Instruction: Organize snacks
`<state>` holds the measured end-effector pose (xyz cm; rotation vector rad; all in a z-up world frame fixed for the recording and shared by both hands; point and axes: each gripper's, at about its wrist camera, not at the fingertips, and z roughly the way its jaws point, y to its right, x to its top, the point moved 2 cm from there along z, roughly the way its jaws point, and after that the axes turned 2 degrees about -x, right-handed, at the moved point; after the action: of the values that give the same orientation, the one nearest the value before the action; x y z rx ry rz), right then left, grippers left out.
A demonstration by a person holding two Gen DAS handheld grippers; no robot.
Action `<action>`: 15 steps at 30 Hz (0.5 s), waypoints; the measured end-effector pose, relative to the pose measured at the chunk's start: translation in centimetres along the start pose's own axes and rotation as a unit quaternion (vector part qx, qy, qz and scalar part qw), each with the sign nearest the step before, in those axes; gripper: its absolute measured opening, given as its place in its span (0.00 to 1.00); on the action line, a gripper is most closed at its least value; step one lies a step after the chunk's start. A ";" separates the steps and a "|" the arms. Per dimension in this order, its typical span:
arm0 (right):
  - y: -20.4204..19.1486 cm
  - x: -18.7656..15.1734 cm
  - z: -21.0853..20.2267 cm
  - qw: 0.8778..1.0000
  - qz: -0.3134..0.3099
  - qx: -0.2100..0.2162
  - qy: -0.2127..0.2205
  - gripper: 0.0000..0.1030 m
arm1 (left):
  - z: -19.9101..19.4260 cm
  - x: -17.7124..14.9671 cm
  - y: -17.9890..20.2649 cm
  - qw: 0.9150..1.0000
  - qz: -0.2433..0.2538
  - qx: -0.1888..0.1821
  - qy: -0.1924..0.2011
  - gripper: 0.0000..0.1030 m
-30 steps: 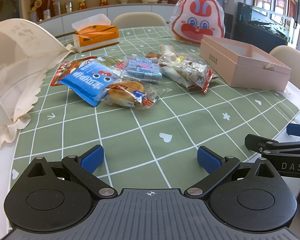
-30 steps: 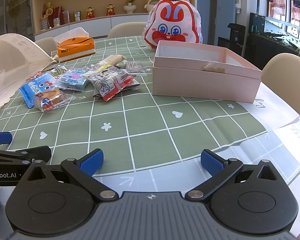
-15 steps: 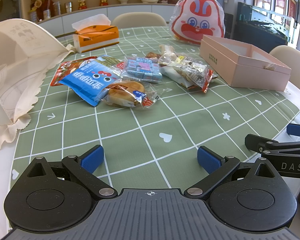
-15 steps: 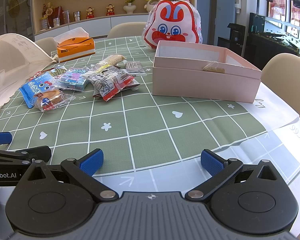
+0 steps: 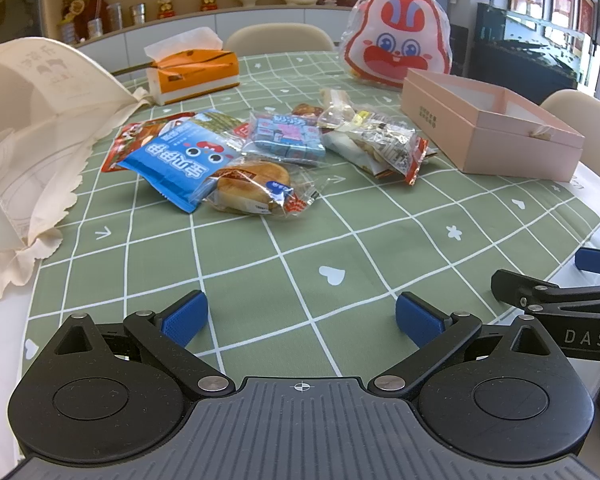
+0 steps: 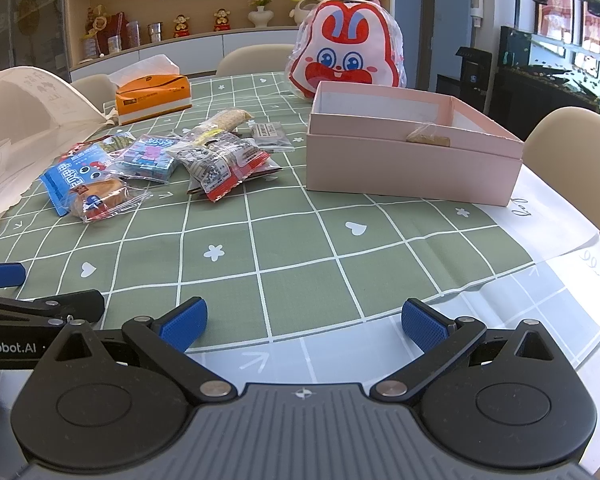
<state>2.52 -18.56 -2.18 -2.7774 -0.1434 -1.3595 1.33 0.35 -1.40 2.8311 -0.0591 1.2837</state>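
Observation:
Several snack packets lie in a heap on the green checked tablecloth [image 5: 260, 280]: a blue packet [image 5: 176, 160], a wrapped bun [image 5: 256, 188], a light-blue box pack [image 5: 286, 138] and a clear packet with red ends [image 5: 384, 148]. The heap also shows in the right wrist view, with the bun [image 6: 100, 198] nearest. An open pink box [image 6: 412, 156] stands to the right of the heap, with one small snack [image 6: 426, 136] inside. My left gripper [image 5: 302, 316] is open and empty, low over the near cloth. My right gripper [image 6: 304, 322] is open and empty at the cloth's near edge.
A rabbit-face bag [image 6: 346, 56] stands behind the pink box. An orange tissue box [image 5: 196, 74] sits at the back left. A cream cloth bag [image 5: 32, 128] lies at the left. Chairs [image 6: 572, 136] ring the table. The right gripper's side shows in the left wrist view [image 5: 560, 304].

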 end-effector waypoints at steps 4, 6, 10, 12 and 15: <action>-0.4 -0.1 0.0 1.000 -0.001 0.001 0.001 1.00 | 0.0 0.0 0.0 1.000 0.000 0.000 0.000 1.00; -0.4 -0.1 0.0 1.000 -0.001 0.001 0.000 1.00 | 0.0 0.0 0.0 1.000 0.000 0.000 0.000 1.00; -0.2 0.5 0.2 1.000 -0.010 0.010 -0.021 1.00 | 0.2 0.4 -0.1 1.000 0.003 -0.003 -0.018 1.00; -0.1 0.9 0.3 0.999 -0.016 0.019 -0.042 1.00 | 0.3 0.8 -0.2 0.999 0.016 -0.013 -0.036 1.00; 0.0 1.2 0.5 0.997 -0.031 0.032 -0.063 1.00 | 0.4 1.3 -0.6 0.997 0.038 -0.035 -0.061 1.00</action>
<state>3.62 -18.41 -1.51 -2.8277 -0.2747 -1.1691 2.48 0.92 -0.71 2.8692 -0.2115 1.0964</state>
